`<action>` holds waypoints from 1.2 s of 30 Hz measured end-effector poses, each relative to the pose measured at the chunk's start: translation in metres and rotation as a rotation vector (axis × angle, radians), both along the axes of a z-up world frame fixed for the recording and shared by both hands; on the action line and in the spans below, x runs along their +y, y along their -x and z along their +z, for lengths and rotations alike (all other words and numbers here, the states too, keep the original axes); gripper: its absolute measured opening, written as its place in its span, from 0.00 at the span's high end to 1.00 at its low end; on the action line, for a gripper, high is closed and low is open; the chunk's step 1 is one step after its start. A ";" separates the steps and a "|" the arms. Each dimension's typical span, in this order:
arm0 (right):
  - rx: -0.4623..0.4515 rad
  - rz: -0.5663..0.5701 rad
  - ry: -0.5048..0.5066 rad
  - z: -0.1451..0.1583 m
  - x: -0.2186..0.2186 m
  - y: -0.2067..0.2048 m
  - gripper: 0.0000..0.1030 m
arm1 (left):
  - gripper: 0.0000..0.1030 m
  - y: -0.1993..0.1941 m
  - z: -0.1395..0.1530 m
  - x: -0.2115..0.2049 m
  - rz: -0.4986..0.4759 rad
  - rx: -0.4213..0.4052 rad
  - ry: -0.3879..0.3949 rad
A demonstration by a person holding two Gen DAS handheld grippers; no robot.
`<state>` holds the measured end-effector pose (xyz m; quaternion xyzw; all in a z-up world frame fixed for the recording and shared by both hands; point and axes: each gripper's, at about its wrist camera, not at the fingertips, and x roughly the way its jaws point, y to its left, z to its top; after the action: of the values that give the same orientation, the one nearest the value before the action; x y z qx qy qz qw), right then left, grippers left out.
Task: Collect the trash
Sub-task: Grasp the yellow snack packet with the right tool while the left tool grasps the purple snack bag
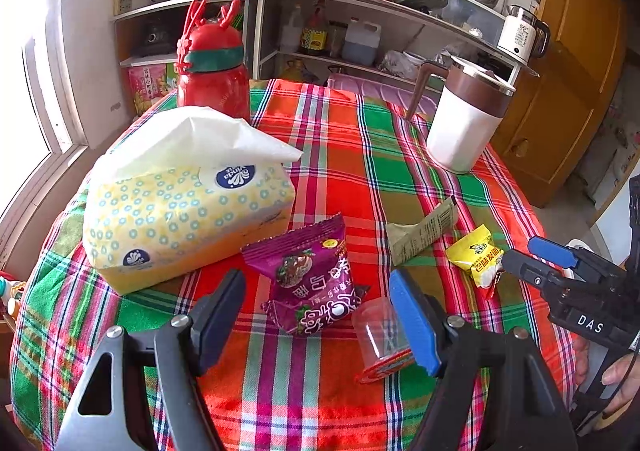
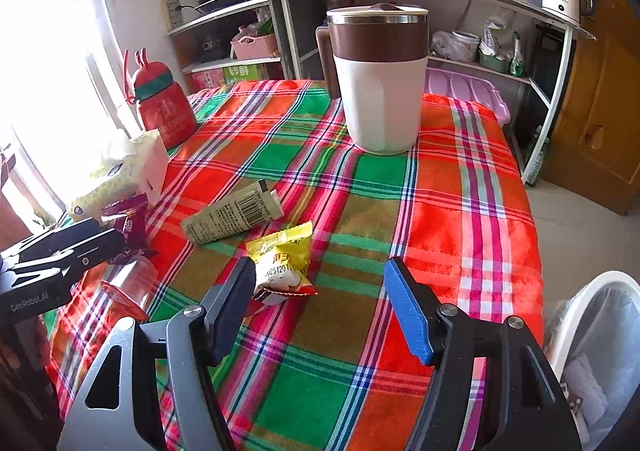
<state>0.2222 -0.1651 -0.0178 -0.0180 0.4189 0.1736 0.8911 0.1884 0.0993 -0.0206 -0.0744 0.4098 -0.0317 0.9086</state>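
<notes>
Your right gripper (image 2: 320, 307), jaws apart and empty, has the crinkled yellow snack wrapper (image 2: 282, 261) lying lower centre, just ahead by its dark finger; your left gripper (image 1: 316, 315), jaws also apart, frames the purple foil snack packet (image 1: 310, 277).

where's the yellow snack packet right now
The yellow snack packet lies on the plaid tablecloth, just ahead of the open right gripper by its dark finger, with the olive-green sachet just beyond it.

Your left wrist camera looks steeply down, close over the near-left part of the red and green checked tablecloth (image 1: 328, 155). Your right wrist camera looks down similarly, further to the right. Both views share the yellow snack packet (image 1: 476, 253) (image 2: 280, 255) and the white jug with brown lid (image 1: 464, 119) (image 2: 380, 79).
</notes>
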 end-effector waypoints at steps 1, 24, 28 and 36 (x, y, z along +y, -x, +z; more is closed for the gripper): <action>0.004 0.001 0.001 -0.002 0.001 -0.002 0.35 | 0.26 -0.003 -0.002 0.001 0.011 0.010 -0.001; 0.030 0.051 -0.012 -0.012 0.015 -0.012 0.68 | 0.54 -0.016 -0.012 -0.002 -0.019 0.030 -0.017; 0.020 0.046 -0.032 -0.008 0.012 -0.008 0.90 | 0.55 -0.013 -0.008 -0.005 -0.034 0.014 -0.025; 0.027 0.066 -0.080 -0.005 0.005 -0.006 0.81 | 0.55 -0.009 -0.008 -0.008 -0.039 0.010 -0.026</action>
<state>0.2280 -0.1599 -0.0233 0.0062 0.4226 0.2197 0.8793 0.1977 0.0912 -0.0283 -0.0546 0.4160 -0.0436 0.9067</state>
